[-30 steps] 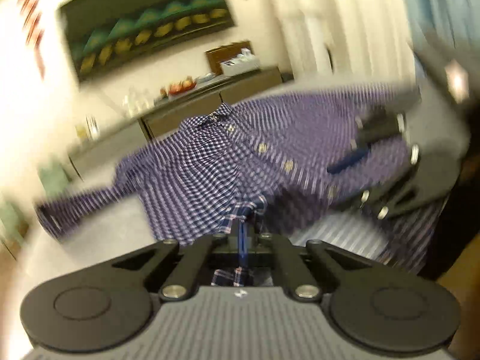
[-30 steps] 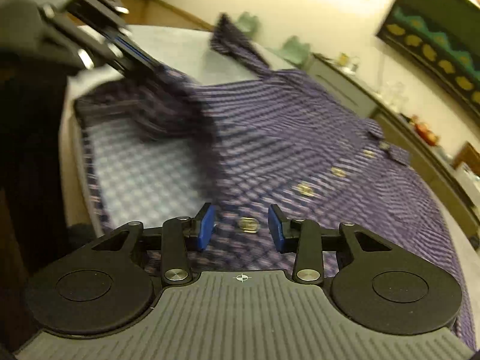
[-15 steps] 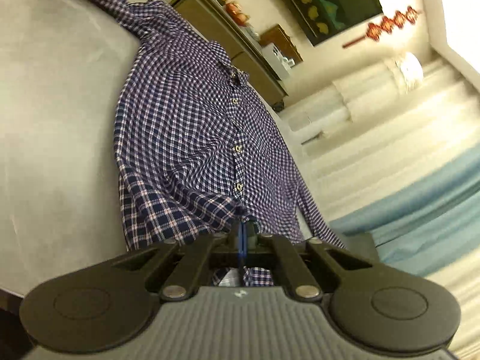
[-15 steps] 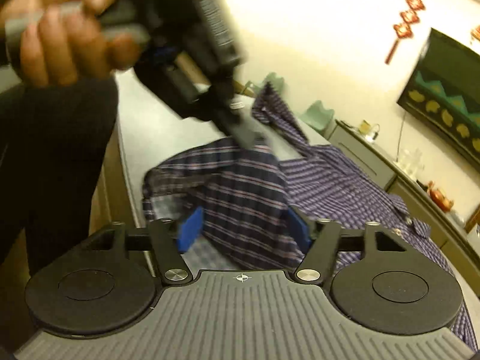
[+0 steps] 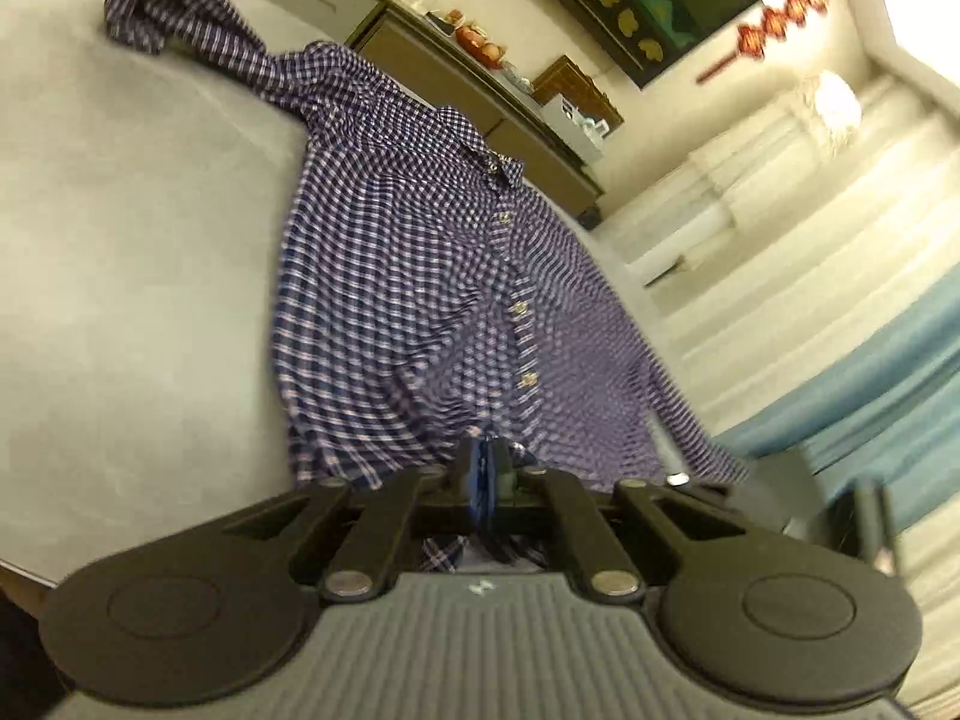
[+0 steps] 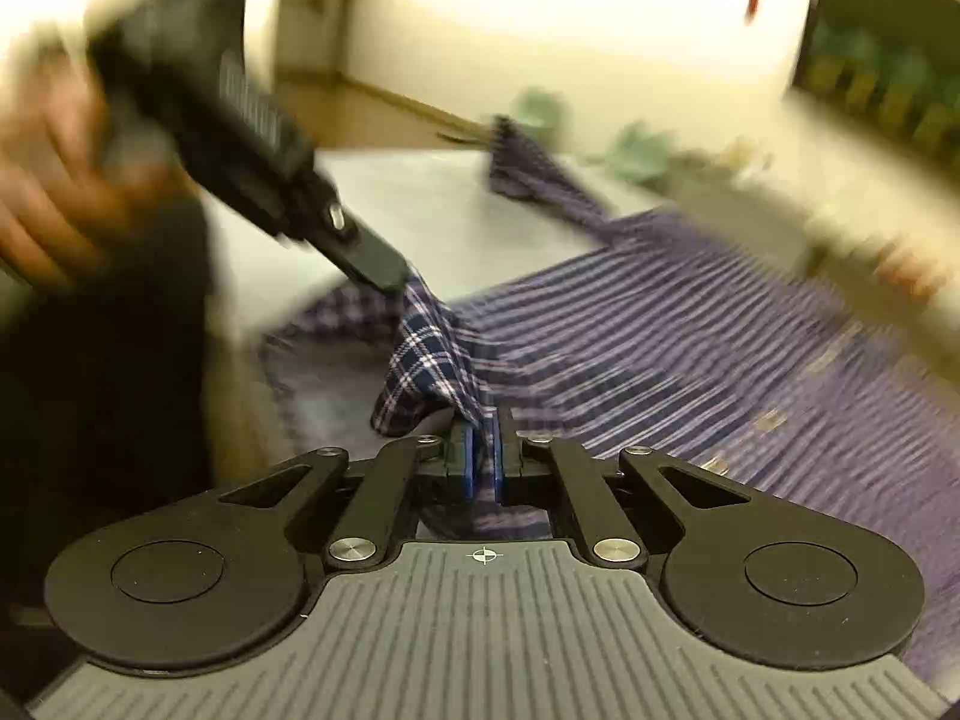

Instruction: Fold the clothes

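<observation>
Gripping the checked shirt (image 5: 420, 300) along its near hem, the left tool (image 5: 483, 474) is clamped on the cloth while the right tool (image 6: 480, 456) is closing on it. The shirt lies buttoned and face-up on the grey surface (image 5: 120, 270). Next comes lifting the hem evenly toward the collar.

Soft woven checked cloth shirt (image 5: 420, 300) lying on a smooth, matt pale grey table (image 5: 132, 252); gripper bodies of matt black plastic with shiny metal pivot pins and ribbed grey casing.
</observation>
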Demonstrator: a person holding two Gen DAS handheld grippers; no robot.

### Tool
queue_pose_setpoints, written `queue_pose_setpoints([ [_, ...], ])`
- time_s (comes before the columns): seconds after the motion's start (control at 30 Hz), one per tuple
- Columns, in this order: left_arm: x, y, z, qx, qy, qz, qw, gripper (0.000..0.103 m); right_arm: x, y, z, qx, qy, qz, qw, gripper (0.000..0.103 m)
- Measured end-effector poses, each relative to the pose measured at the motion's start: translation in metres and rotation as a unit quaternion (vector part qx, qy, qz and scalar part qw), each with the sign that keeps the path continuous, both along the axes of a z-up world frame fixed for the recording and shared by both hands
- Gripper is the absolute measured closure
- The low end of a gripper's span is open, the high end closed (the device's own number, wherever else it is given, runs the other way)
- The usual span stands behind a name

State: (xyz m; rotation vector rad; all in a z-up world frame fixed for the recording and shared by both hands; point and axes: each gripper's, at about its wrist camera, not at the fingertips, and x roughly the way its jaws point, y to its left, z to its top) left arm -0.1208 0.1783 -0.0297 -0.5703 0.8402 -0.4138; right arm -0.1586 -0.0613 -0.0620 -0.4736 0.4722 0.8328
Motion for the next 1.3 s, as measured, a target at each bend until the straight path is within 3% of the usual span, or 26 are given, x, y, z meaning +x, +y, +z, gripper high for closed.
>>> queue_pose_setpoints([
  [0.07,-0.007,-0.01,0.003,0.07,-0.009,-0.016,0.9974,0.094,0.015,-0.027,0.009,0.038,0.061,0.003,0.997,0.087],
  [0.13,-0.015,-0.024,0.006,0.143,-0.026,-0.036,0.9888,0.089,0.022,-0.032,0.004,0.003,0.049,-0.024,0.999,0.078],
  [0.23,-0.029,-0.046,0.011,0.238,-0.058,-0.068,0.9672,0.085,0.032,-0.036,0.002,-0.006,0.043,-0.037,0.998,0.063],
  [0.33,-0.044,-0.071,0.023,0.27,-0.113,-0.107,0.9503,0.062,0.028,-0.043,0.013,0.042,0.052,-0.009,0.998,0.055],
  [0.4,-0.053,-0.089,0.027,0.278,-0.152,-0.147,0.9372,0.049,0.027,-0.052,0.024,0.108,0.1,0.044,0.988,0.055],
  [0.47,-0.057,-0.108,0.021,0.3,-0.174,-0.18,0.9205,0.045,0.026,-0.057,0.03,0.148,0.135,0.094,0.975,0.049],
  [0.6,-0.058,-0.137,-0.01,0.363,-0.199,-0.228,0.8815,0.045,0.027,-0.062,0.014,0.077,0.109,0.03,0.991,0.044],
  [0.67,-0.059,-0.146,-0.023,0.384,-0.22,-0.245,0.8626,0.045,0.016,-0.067,0.003,0.048,0.109,0.042,0.992,0.033],
  [0.73,-0.058,-0.151,-0.03,0.399,-0.242,-0.252,0.8478,0.044,-0.011,-0.061,-0.007,0.034,0.098,0.088,0.991,0.008],
  [0.8,-0.052,-0.154,-0.034,0.413,-0.247,-0.247,0.8409,0.046,-0.039,-0.048,-0.019,0.0,0.044,0.117,0.992,0.008],
  [0.87,-0.042,-0.153,-0.038,0.415,-0.234,-0.25,0.8431,0.065,-0.062,-0.035,-0.037,-0.066,-0.022,0.109,0.992,0.026],
  [0.9,-0.036,-0.15,-0.039,0.409,-0.22,-0.25,0.8495,0.086,-0.059,-0.031,-0.042,-0.088,-0.021,0.097,0.991,0.058],
  [0.93,-0.033,-0.147,-0.038,0.398,-0.205,-0.248,0.859,0.097,-0.057,-0.027,-0.047,-0.109,-0.02,0.085,0.99,0.084],
  [0.97,-0.031,-0.142,-0.034,0.376,-0.194,-0.246,0.872,0.098,-0.052,-0.03,-0.044,-0.101,-0.016,0.074,0.992,0.091],
  [1.03,-0.028,-0.128,-0.026,0.321,-0.177,-0.239,0.8992,0.098,-0.04,-0.05,-0.025,-0.033,0.0,0.053,0.998,0.094],
  [1.13,-0.031,-0.106,-0.008,0.213,-0.172,-0.246,0.9299,0.097,-0.022,-0.077,0.001,0.062,0.018,0.015,0.998,0.097],
  [1.17,-0.034,-0.104,-0.005,0.19,-0.171,-0.263,0.9302,0.097,-0.016,-0.085,0.009,0.088,0.021,-0.002,0.996,0.098],
  [1.23,-0.044,-0.104,-0.002,0.178,-0.173,-0.303,0.92,0.089,-0.008,-0.097,0.014,0.138,0.03,-0.018,0.99,0.094],
  [1.27,-0.049,-0.105,-0.003,0.19,-0.174,-0.318,0.9123,0.089,-0.004,-0.103,0.017,0.162,0.035,-0.025,0.986,0.089],
  [1.3,-0.052,-0.108,-0.006,0.219,-0.175,-0.328,0.9021,0.088,-0.007,-0.102,0.015,0.165,0.038,-0.013,0.986,0.073],
])
